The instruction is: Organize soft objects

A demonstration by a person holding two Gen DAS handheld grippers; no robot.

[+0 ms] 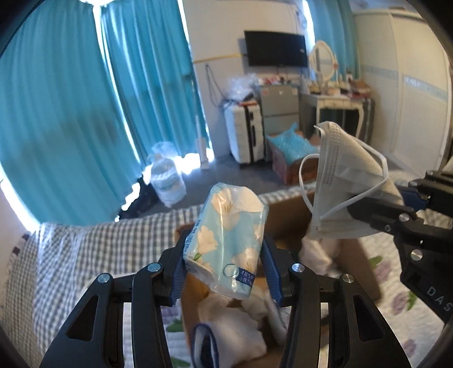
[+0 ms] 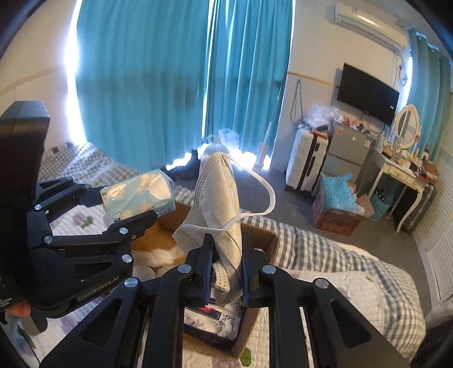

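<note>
Teal curtains hang across the bright window, with a black wall television to their right. Below it stand a white suitcase, a small grey fridge and a cluttered white dressing table (oval mirror on top). An air conditioner sits high up.

"GenRobot.AI" is printed on the left gripper, "DAS" (cut off) on the right gripper.

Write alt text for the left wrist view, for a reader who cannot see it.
The left hand-held gripper is shut on a floral tissue pack above an open cardboard box of white soft items on a checked bed. To its right, the right hand-held gripper holds up a white face mask; teal curtains hang behind.
</note>
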